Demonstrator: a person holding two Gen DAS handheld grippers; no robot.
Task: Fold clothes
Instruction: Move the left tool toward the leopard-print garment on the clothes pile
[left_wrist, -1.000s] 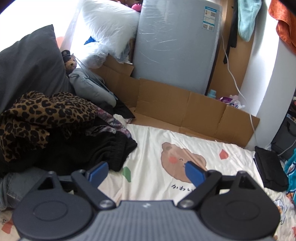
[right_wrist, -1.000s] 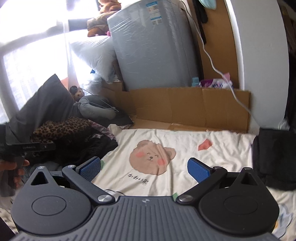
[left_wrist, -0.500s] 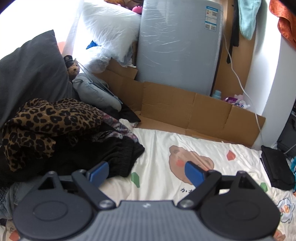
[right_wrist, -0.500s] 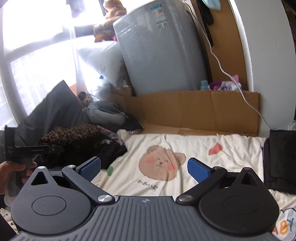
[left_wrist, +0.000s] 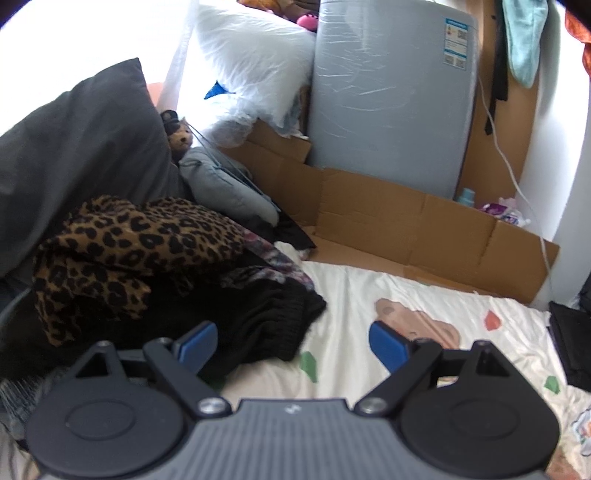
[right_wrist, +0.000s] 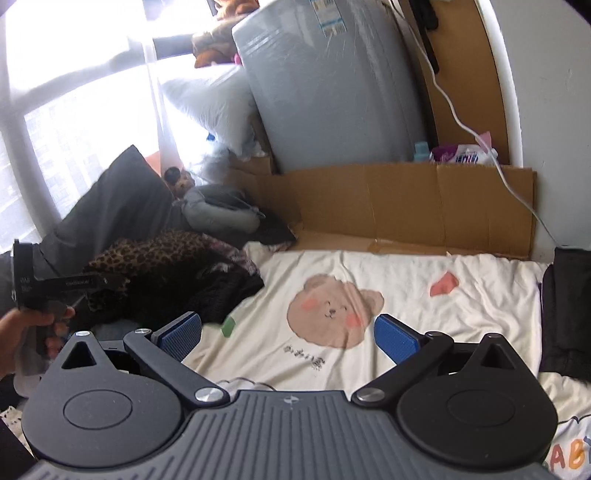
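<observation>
Plainly nothing is folded yet: the heap of clothes (left_wrist: 155, 266), leopard print over black knit, lies crumpled at nine o'clock on the bed (left_wrist: 369, 295). Ahead of it the left hand-held gripper (left_wrist: 291, 343) gapes wide and empty. At three o'clock the right hand-held gripper (right_wrist: 288, 334) hangs equally wide over bare sheet, so every garment remains to be picked out and folded.

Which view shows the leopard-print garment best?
Left wrist: the leopard-print garment is large and close, its spots sharp, atop the clothes pile. Right wrist shows it smaller, at the left, dimmer.

"AB" on bedsheet (right_wrist: 569, 456)
</observation>
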